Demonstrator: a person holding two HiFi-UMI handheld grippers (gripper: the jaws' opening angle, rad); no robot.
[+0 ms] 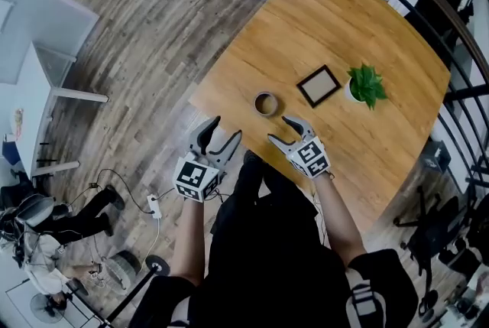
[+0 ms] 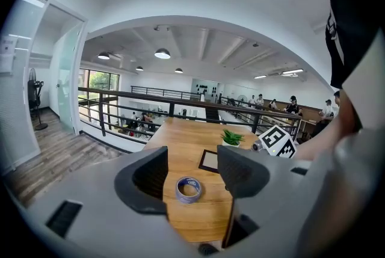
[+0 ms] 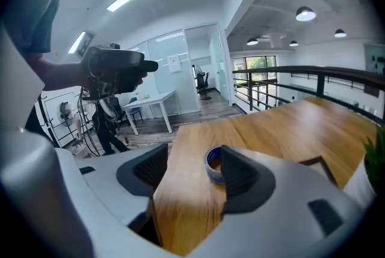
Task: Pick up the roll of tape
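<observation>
The roll of tape [image 1: 266,103] lies flat on the wooden counter [image 1: 344,13], hole up, close to the edge nearest you and not far from the counter's left corner. Nothing touches it. You hold your left gripper [image 1: 225,128] at that near edge, with its tips about level with the edge and the rest of it out over the plank floor [image 1: 153,28]. Its fingers [image 2: 150,175] are spread wide and hold nothing. In the left gripper view the tape [image 2: 188,189] sits on the counter ahead, framed in the gap between them but clear of both. Your right gripper [image 1: 280,128] is over the counter just inside the same edge, nearer the tape than the left one, and angled down toward it. Its fingers [image 3: 240,175] are also spread wide and empty. In the right gripper view the tape [image 3: 213,165] lies just beyond the tips, partly hidden behind the right-hand finger and not between the pads. Past the tape, further from the near edge, a small dark picture frame [image 1: 318,85] lies flat. Just beside it, toward the right-hand edge, a little potted plant [image 1: 367,86] stands upright. Both stand apart from the tape and from your grippers.
</observation>
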